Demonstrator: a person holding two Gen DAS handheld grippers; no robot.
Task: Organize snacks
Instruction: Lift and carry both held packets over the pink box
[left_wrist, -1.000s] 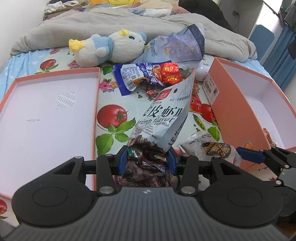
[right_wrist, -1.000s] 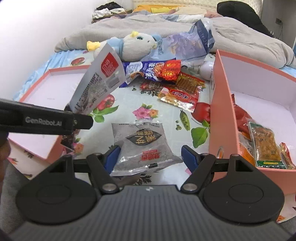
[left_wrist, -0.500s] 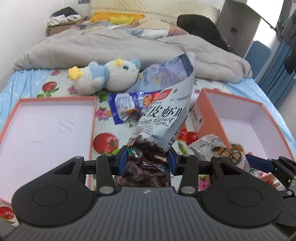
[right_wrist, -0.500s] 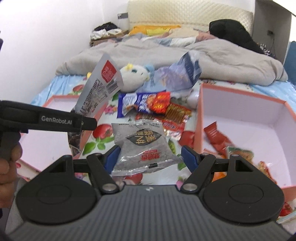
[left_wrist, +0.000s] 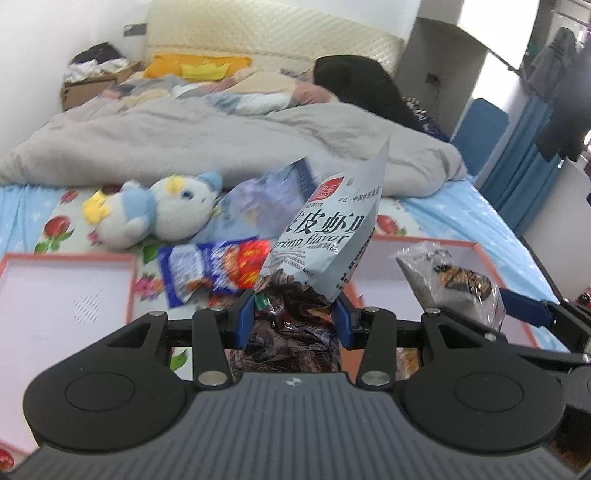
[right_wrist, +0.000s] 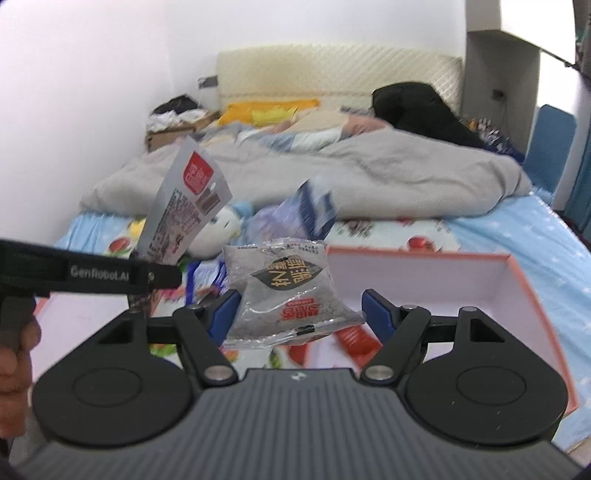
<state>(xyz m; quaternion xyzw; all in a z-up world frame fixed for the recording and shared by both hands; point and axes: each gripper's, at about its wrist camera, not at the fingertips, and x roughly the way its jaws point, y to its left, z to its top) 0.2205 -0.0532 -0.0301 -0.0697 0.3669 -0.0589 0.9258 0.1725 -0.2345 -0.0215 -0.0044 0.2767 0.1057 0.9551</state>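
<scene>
Between left jaws, shrimp-flavour bag (left_wrist: 328, 243) (top upright)

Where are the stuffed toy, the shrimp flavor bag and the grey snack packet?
stuffed toy (left_wrist: 162, 214), left wrist view, its white body.
shrimp flavor bag (left_wrist: 328, 236), left wrist view, printed front.
grey snack packet (right_wrist: 288, 291), right wrist view, packet's middle.
</scene>
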